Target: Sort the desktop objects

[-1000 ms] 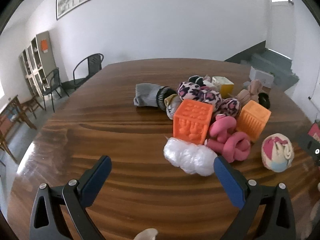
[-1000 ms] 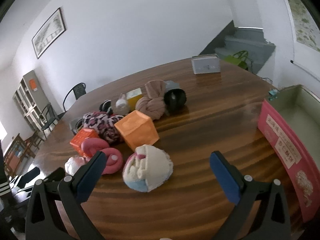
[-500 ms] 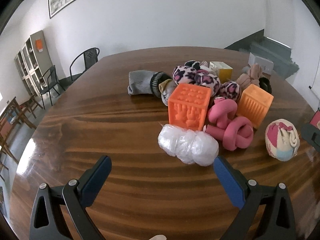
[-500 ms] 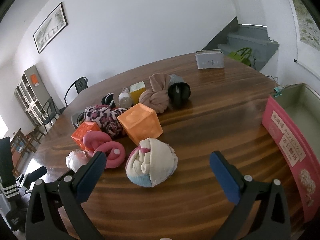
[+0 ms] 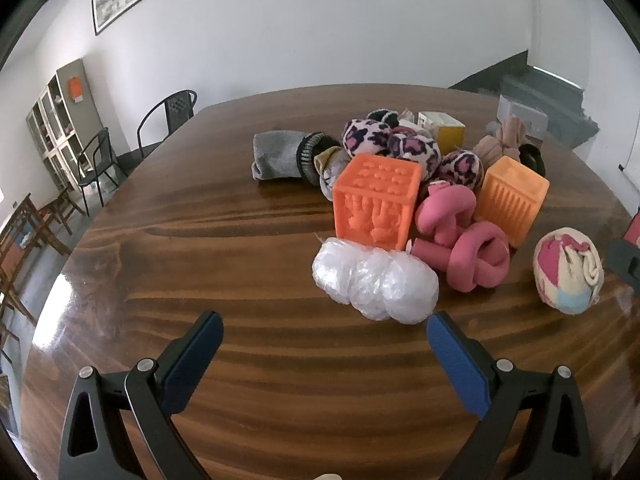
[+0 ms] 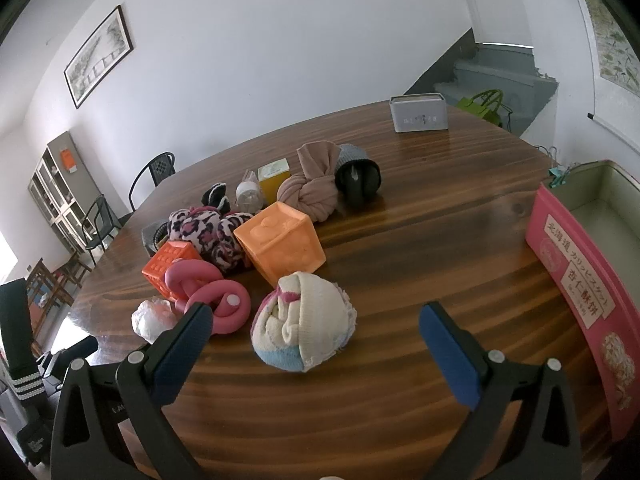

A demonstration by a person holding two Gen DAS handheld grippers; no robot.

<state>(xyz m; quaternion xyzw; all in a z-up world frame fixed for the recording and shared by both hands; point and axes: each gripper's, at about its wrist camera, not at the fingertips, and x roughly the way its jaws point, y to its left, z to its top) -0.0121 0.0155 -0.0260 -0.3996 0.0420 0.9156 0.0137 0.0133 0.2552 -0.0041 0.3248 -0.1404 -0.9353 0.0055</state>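
A heap of objects lies on the round wooden table [image 5: 224, 240]. A white plastic-wrapped bundle [image 5: 374, 286] lies just ahead of my open, empty left gripper [image 5: 324, 330], toward its right finger. Behind it stand a dark orange cube [image 5: 376, 206], a knotted pink tube [image 5: 464, 250] and a lighter orange cube [image 5: 512, 200]. A rolled white, pink and blue sock ball [image 6: 304, 322] lies between the fingers of my open, empty right gripper [image 6: 314, 322]; it also shows in the left wrist view [image 5: 568, 276].
Leopard-print soft balls [image 6: 210, 232], a grey sock [image 5: 276, 158], a knotted beige cloth [image 6: 314, 188], a yellow box [image 6: 274, 176] and a black roll [image 6: 358, 180] lie further back. A grey tin [image 6: 418, 118] stands far back. A pink open box [image 6: 580, 272] stands at the right.
Both grippers have moved closer to the heap. The sock ball now sits nearer, between the right fingers, and the white bundle nearer the left gripper. Both stay open.
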